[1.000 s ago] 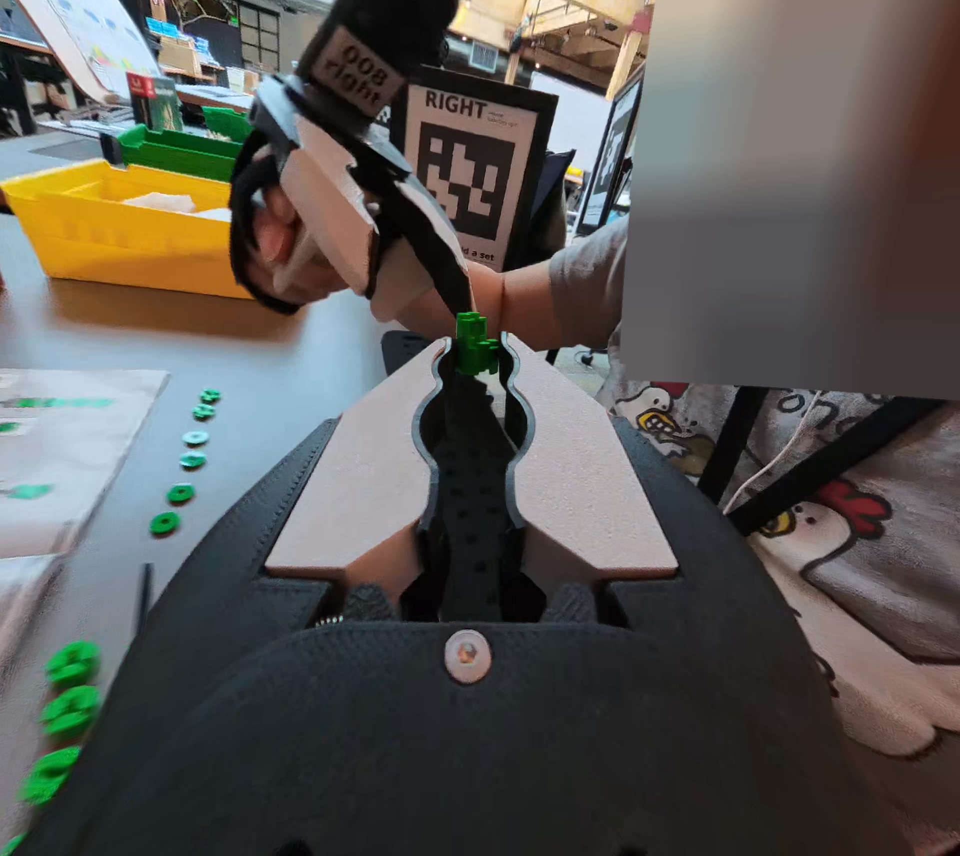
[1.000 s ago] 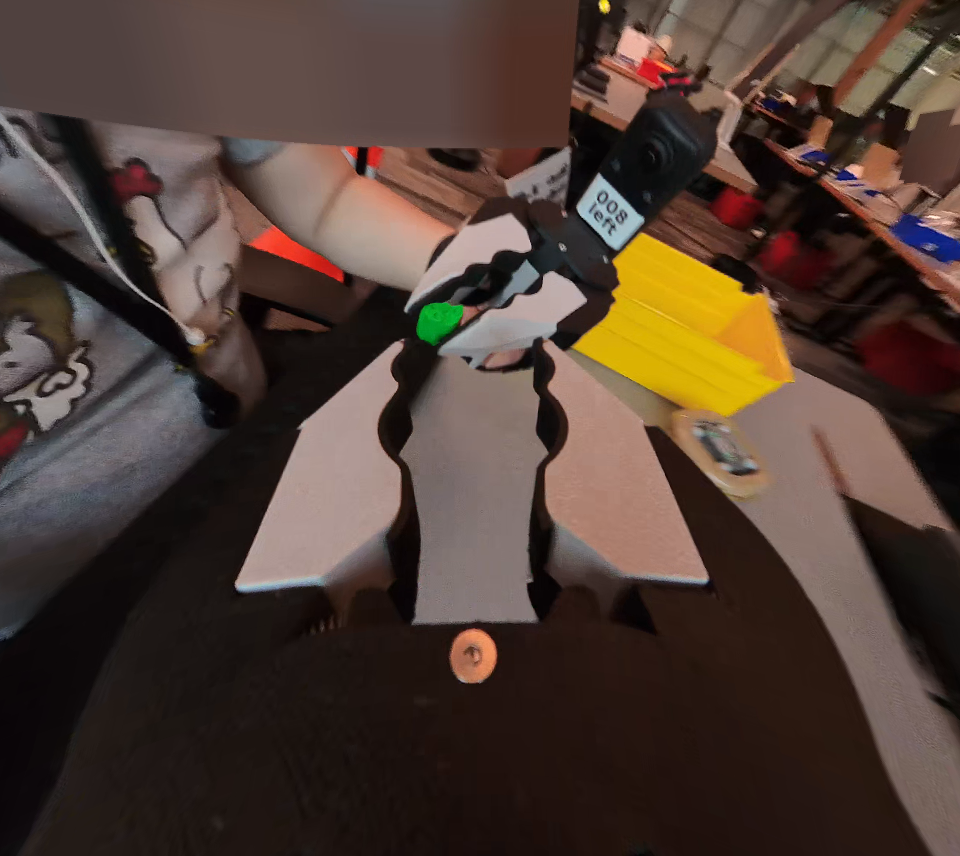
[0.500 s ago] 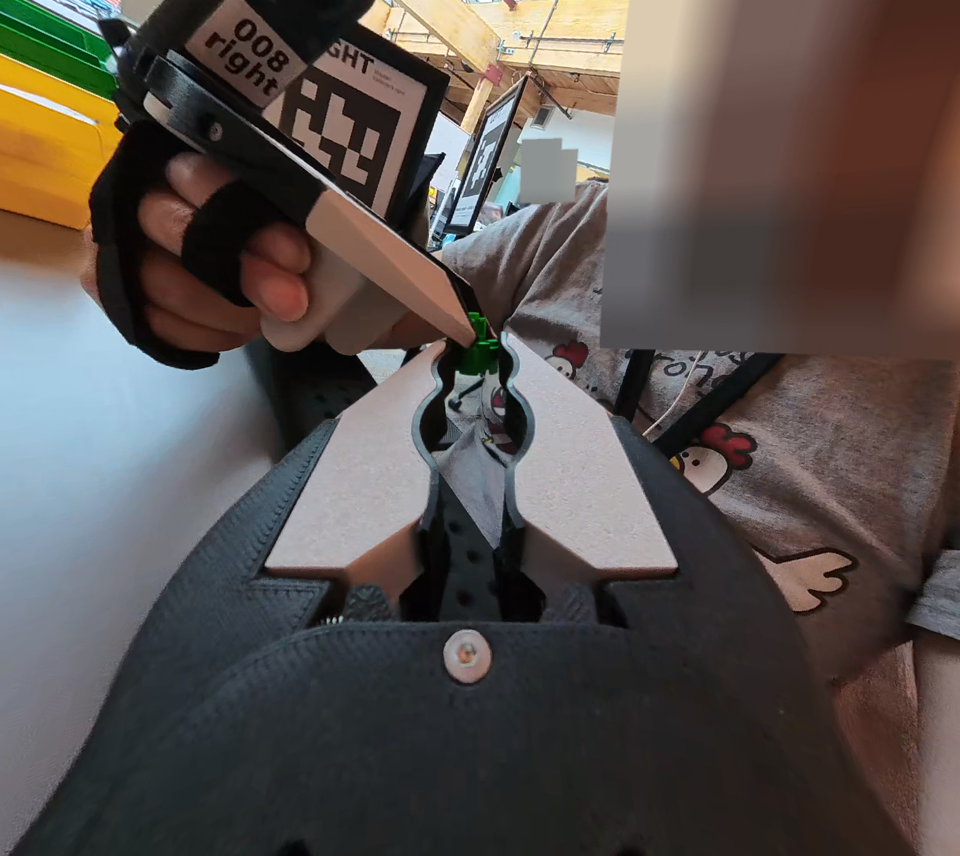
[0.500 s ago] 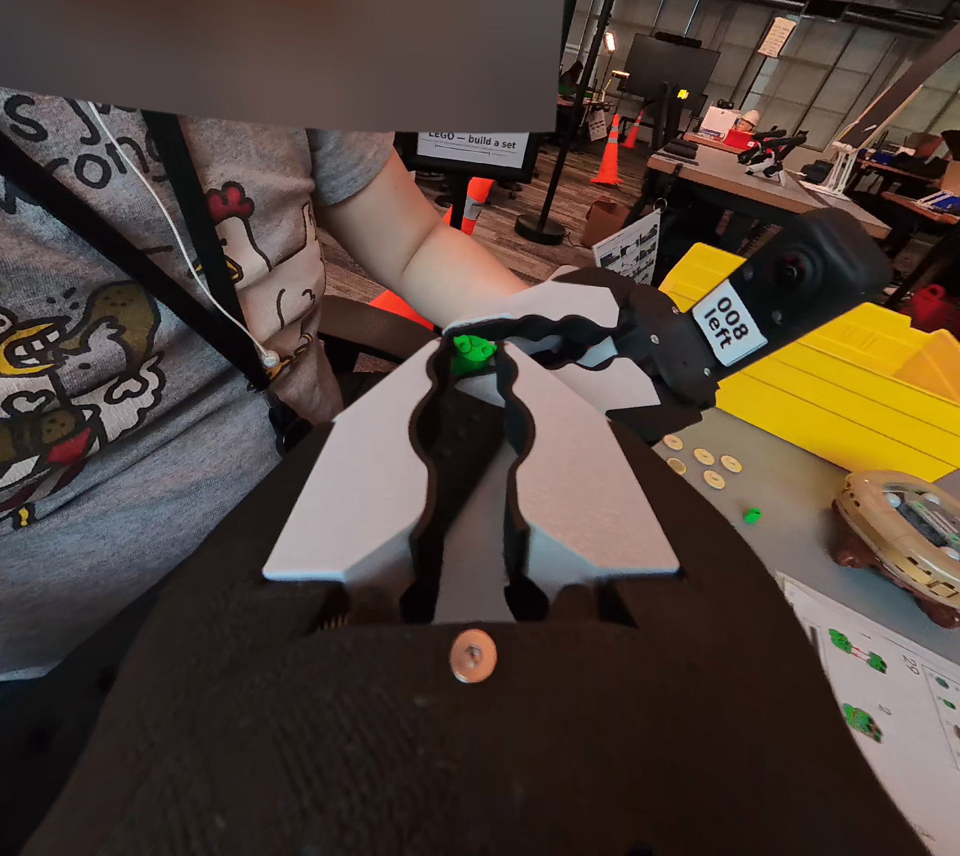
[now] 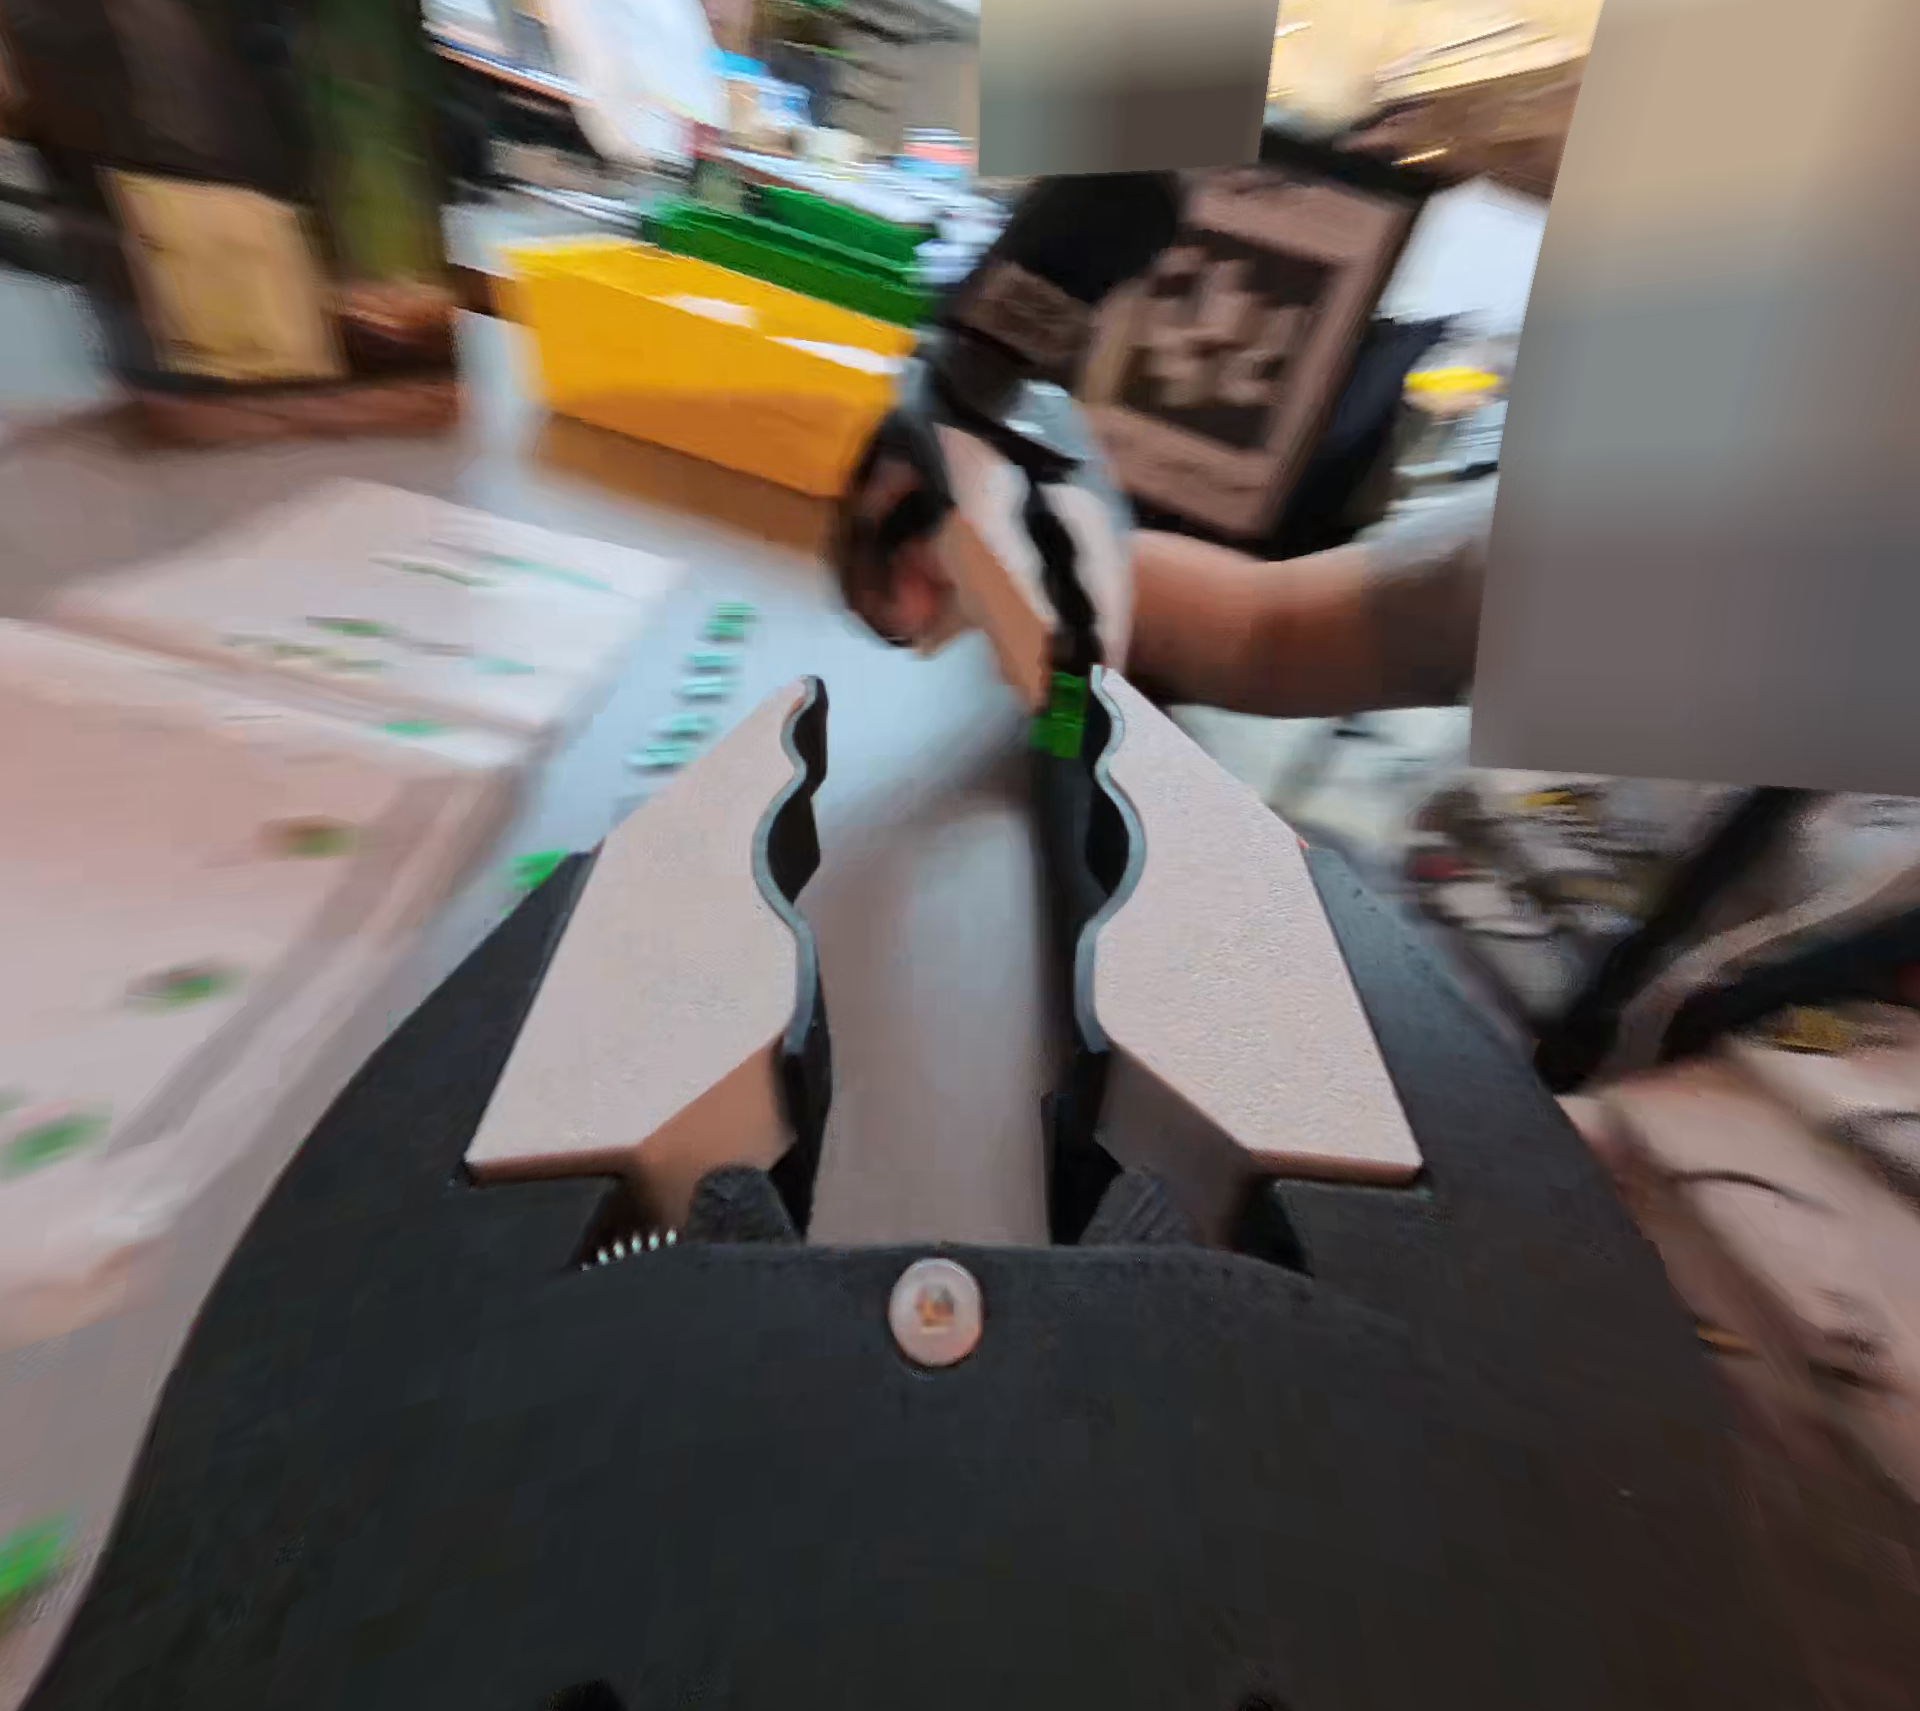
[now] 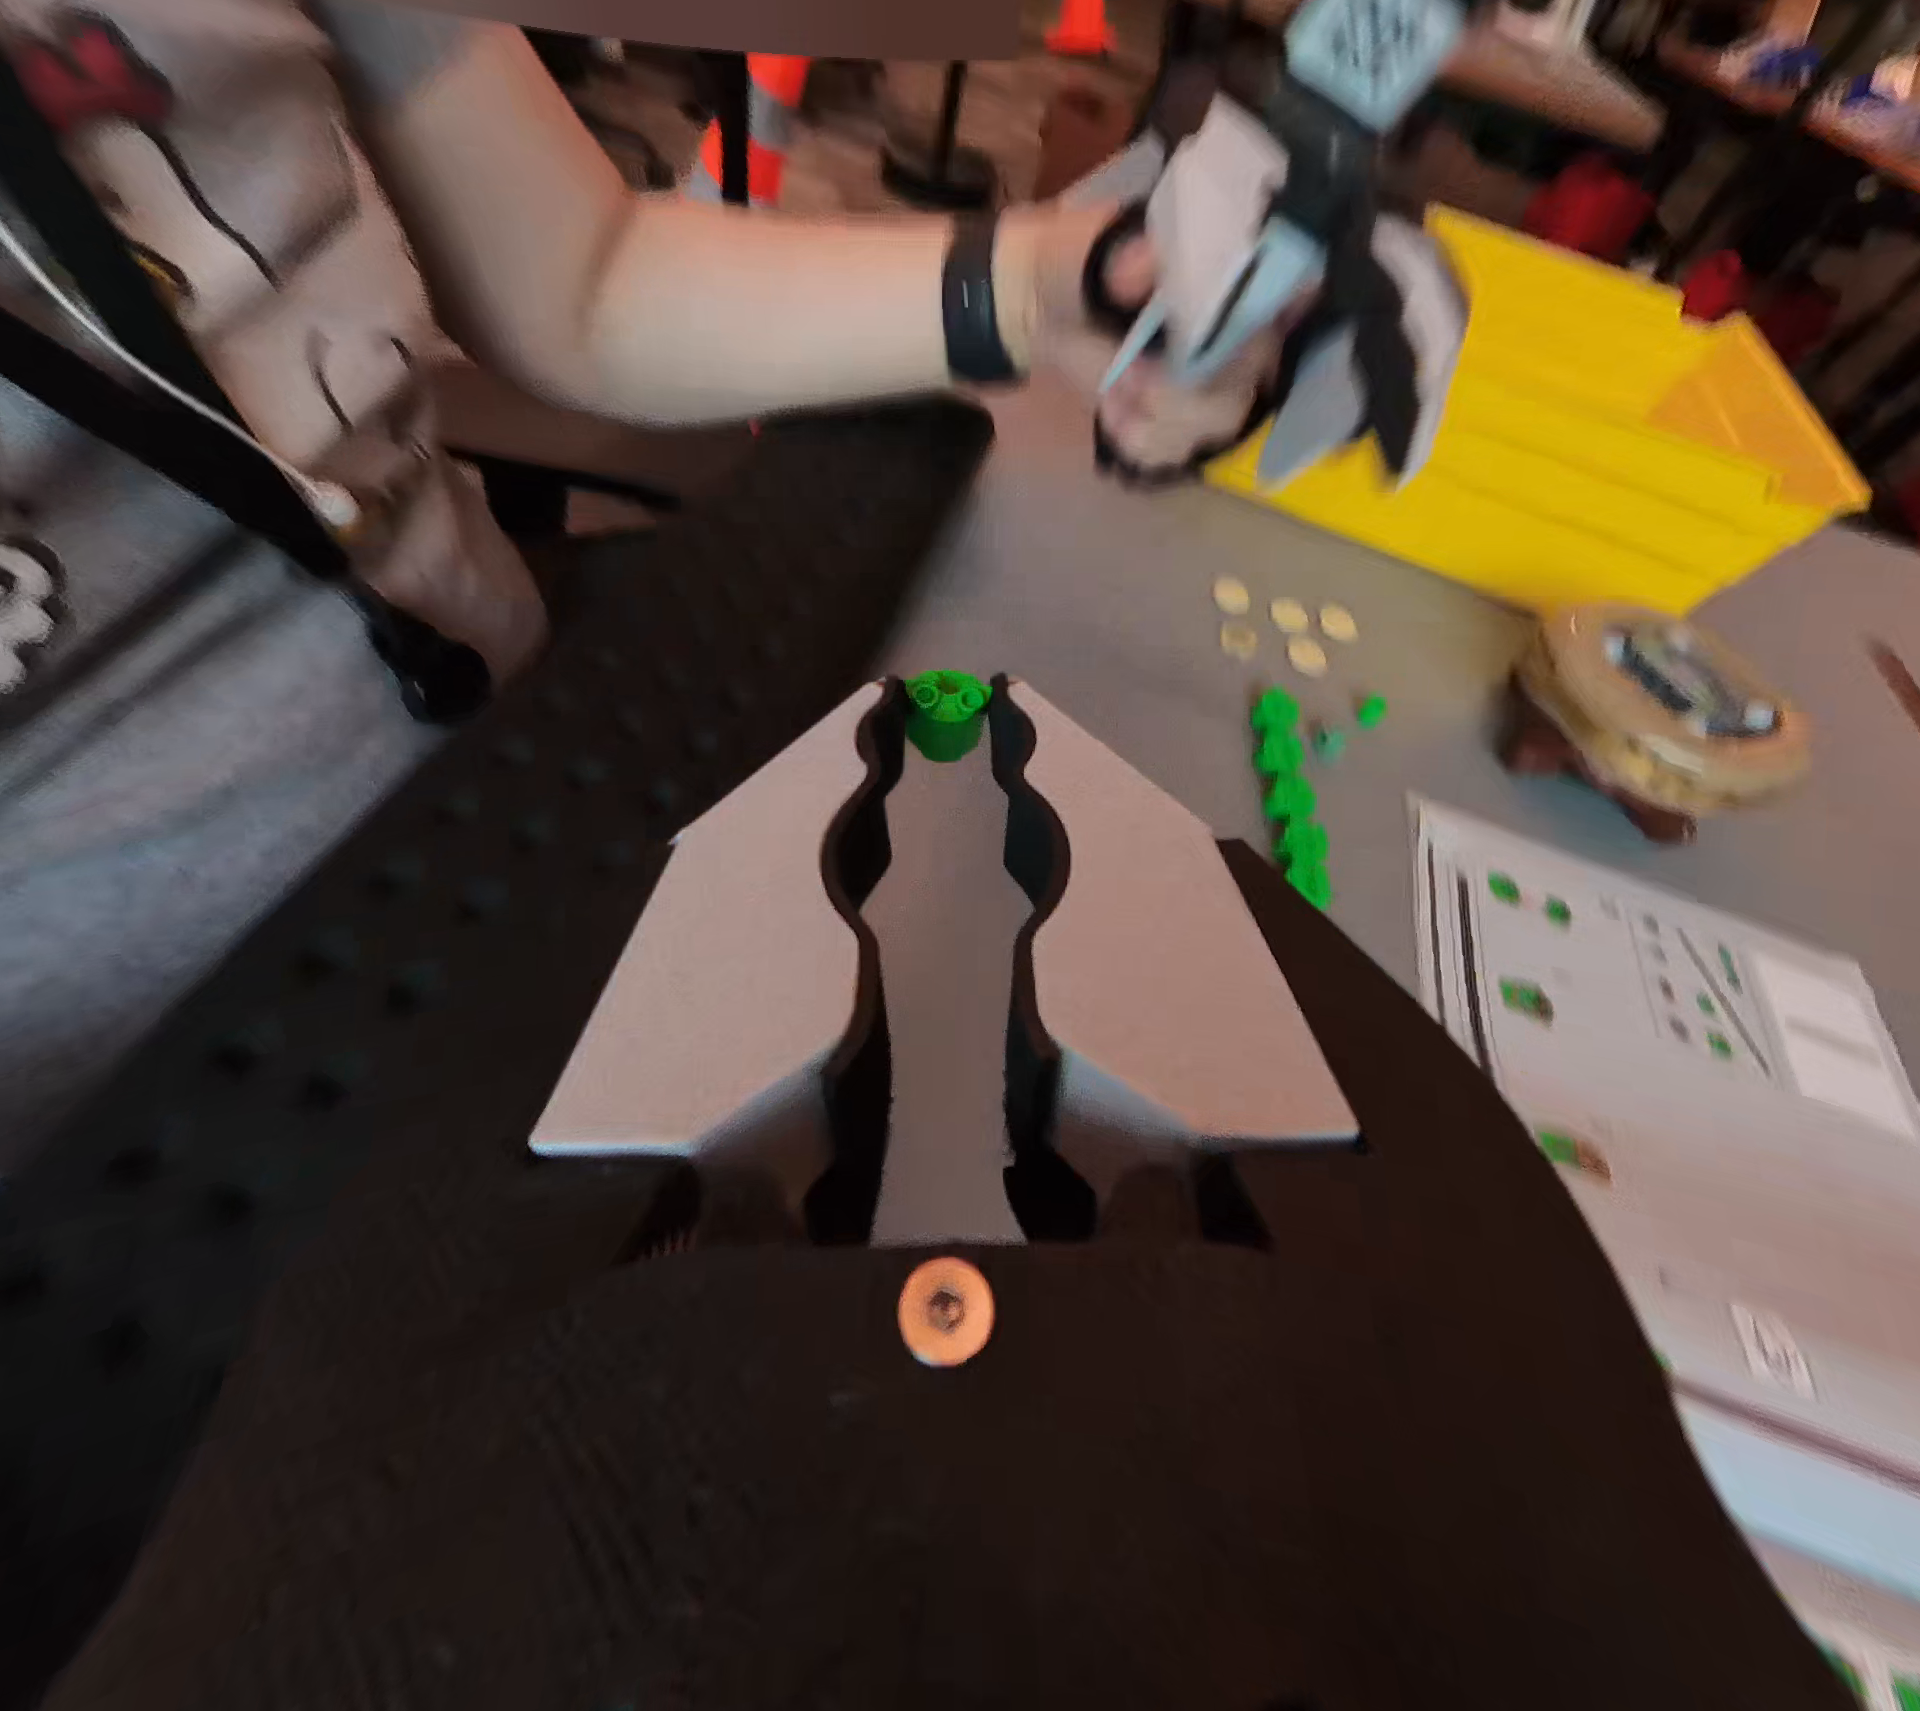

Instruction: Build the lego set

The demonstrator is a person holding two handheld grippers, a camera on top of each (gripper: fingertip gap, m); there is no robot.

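In the left wrist view, much blurred by motion, the instruction sheets (image 5: pixel 343 622) lie on the counter (image 5: pixel 914 726) at 9 o'clock, with a loose row of small green pieces (image 5: pixel 707 685) just beside their right edge. Behind them, at 11 o'clock, stands a yellow bin (image 5: pixel 686 373) with a green bin (image 5: pixel 790 248) touching its far side. The left claw (image 5: pixel 951 716) fills the lower middle; its fingers stand wide apart with only bare counter between them. At 1 o'clock, the right claw (image 5: pixel 1060 674) points downward, gripped by a hand (image 5: pixel 904 549), and a green lego piece (image 5: pixel 1062 714) sits at its tips, just beside the tip of the left claw's right finger.

In the right wrist view, the person's patterned shirt (image 6: pixel 208 227) is at 9 o'clock and a forearm with a dark wristband (image 6: pixel 971 300) reaches across the top. The right claw (image 6: pixel 943 705) is closed on the green lego piece (image 6: pixel 943 716), a small round one held studs-up between the very fingertips over the counter (image 6: pixel 1091 581). At 1 o'clock the left claw (image 6: pixel 1340 435) hangs open and empty before the yellow bin (image 6: pixel 1579 435). Below it lie 5 tan round pieces (image 6: pixel 1288 627), then a line of green pieces (image 6: pixel 1288 788), a round tan and brown build (image 6: pixel 1662 716) at 3 o'clock, and the instruction sheets (image 6: pixel 1683 1059) at 4 o'clock.
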